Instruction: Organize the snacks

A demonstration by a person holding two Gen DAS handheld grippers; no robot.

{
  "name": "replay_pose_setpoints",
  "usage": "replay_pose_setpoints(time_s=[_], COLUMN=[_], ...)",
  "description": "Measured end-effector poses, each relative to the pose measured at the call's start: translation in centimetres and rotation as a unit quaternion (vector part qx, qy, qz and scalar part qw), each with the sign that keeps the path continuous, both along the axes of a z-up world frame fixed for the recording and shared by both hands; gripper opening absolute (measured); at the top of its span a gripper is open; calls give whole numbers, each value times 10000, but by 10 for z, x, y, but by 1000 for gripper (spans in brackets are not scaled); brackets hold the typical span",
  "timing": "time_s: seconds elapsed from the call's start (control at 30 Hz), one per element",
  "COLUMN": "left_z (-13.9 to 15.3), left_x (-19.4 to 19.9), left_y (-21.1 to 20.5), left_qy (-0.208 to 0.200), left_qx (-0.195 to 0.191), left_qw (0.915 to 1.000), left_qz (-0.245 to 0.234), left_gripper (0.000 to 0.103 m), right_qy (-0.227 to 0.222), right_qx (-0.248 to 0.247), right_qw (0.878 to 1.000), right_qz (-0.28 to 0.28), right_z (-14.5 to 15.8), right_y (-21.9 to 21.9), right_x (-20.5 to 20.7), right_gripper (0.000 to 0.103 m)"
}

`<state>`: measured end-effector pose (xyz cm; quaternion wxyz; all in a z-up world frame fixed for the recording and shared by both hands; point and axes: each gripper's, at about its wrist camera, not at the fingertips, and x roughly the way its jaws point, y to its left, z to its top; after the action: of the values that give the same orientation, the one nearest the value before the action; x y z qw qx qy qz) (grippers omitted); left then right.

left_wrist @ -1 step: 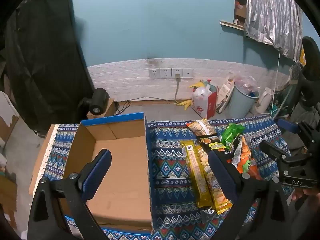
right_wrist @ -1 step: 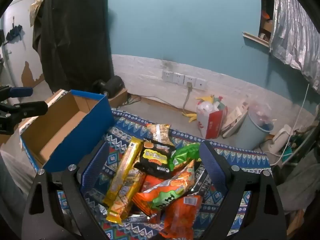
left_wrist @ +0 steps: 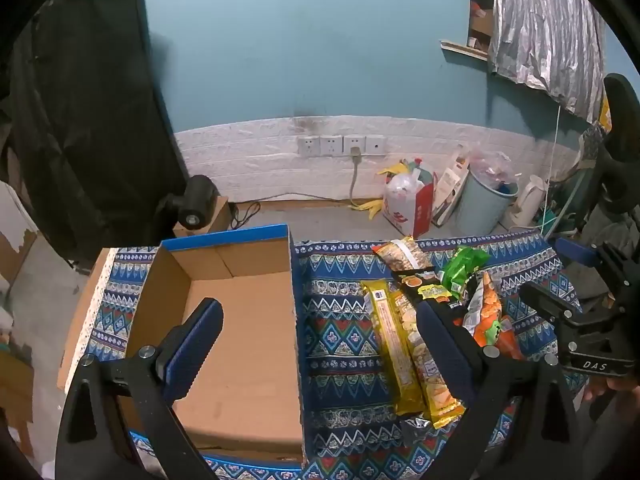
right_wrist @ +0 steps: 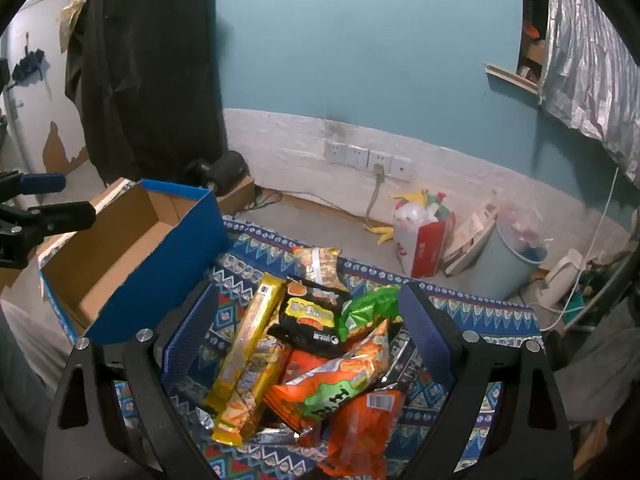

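- Across the lower left of the left wrist view sits one open cardboard box (left_wrist: 240,340), with nothing inside; the left gripper (left_wrist: 320,344) hangs over its right wall, jaws wide, holding nothing.
- Low and centre in the right wrist view lies the snack pile (right_wrist: 316,356), about eight packets, directly under the right gripper (right_wrist: 308,320), which is the nearer one, also spread wide and holding nothing.
- Two long yellow packets (right_wrist: 248,360) run lengthwise away from the camera, at the pile's left edge, nearest the box.

- Left wrist view looks down over the cardboard box (left_wrist: 240,320), facing the wall sockets (left_wrist: 340,145).
- Right wrist view sits close above the snack pile (right_wrist: 312,344) — seemingly lower.
- Both share box, snacks, patterned cloth (left_wrist: 340,320).
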<state>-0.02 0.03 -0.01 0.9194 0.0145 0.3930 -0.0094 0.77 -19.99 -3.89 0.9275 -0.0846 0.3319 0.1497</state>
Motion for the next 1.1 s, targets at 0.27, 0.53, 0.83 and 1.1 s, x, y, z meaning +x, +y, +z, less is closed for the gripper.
replay_pose_setpoints(time_s=[0.27, 0.53, 0.83, 1.1], left_z=[-7, -10, -17, -17], left_x=[0, 2, 6, 6], left_y=[0, -1, 2, 1], left_qy=[29, 102, 235, 229], left_qx=[-20, -7, -41, -26], left_qw=[10000, 9999, 9997, 9997], left_qz=[18, 12, 81, 88], left_gripper=[98, 98, 98, 98], right_qy=[25, 27, 54, 63], right_qx=[24, -24, -33, -30], right_qw=[10000, 10000, 10000, 10000], right_qz=[-20, 2, 21, 34], right_z=[-1, -4, -5, -5], right_y=[-1, -1, -4, -4], right_x=[-1, -4, -4, -3], right_gripper=[90, 90, 90, 90])
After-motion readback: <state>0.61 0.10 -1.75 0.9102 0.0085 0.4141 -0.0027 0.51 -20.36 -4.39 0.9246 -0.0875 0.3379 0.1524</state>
